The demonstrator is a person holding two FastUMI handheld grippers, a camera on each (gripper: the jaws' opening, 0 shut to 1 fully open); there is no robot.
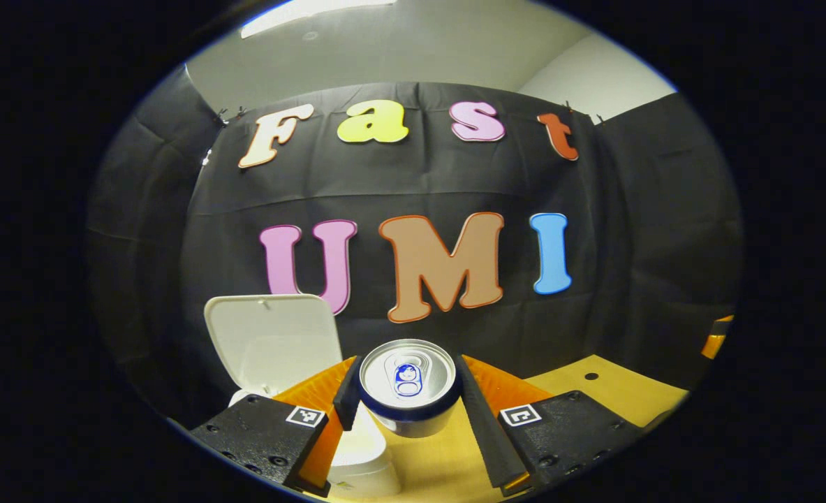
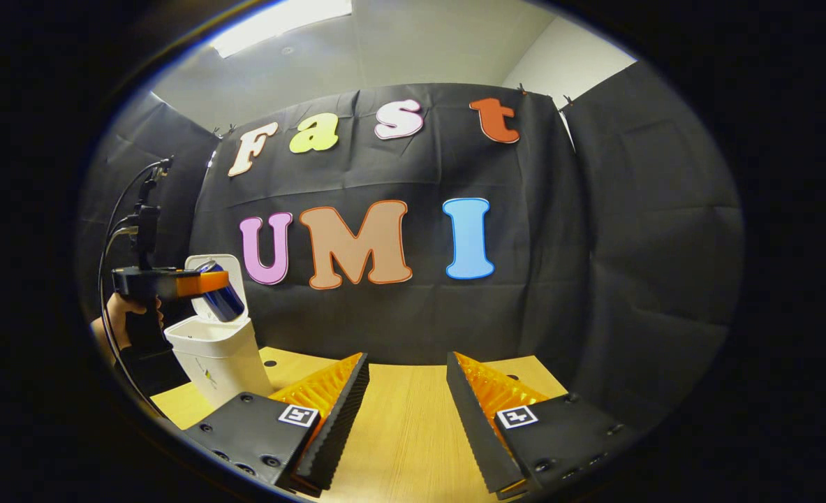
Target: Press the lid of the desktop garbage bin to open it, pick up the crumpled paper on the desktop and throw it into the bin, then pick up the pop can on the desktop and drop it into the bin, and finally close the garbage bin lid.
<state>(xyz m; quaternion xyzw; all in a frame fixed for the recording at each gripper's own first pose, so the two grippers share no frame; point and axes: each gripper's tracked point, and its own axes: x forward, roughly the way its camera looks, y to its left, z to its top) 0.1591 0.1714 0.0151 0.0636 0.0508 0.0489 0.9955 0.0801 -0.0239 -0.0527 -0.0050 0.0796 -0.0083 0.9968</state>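
the pop can (image 1: 407,388) sits clamped between the two fingers of the left gripper (image 1: 407,402), its silver top and pull tab facing the camera in the left gripper view, one finger pressed on each side of it. it is held up off the wooden table (image 1: 608,391), just to the right of the white garbage bin (image 1: 364,454), whose lid (image 1: 273,342) stands raised and upright behind the opening. in the right gripper view the same can (image 2: 220,299) appears tilted, top end up, hanging over the mouth of the bin (image 2: 220,360) in front of the raised lid (image 2: 227,269), with the left gripper (image 2: 207,283) reaching in from the left and a hand (image 2: 123,307) in a dark sleeve around its handle, cables rising from the top. the right gripper (image 2: 406,391) hovers low over the bare table (image 2: 406,433) to the right of the bin, its fingers spread wide apart with nothing between them.
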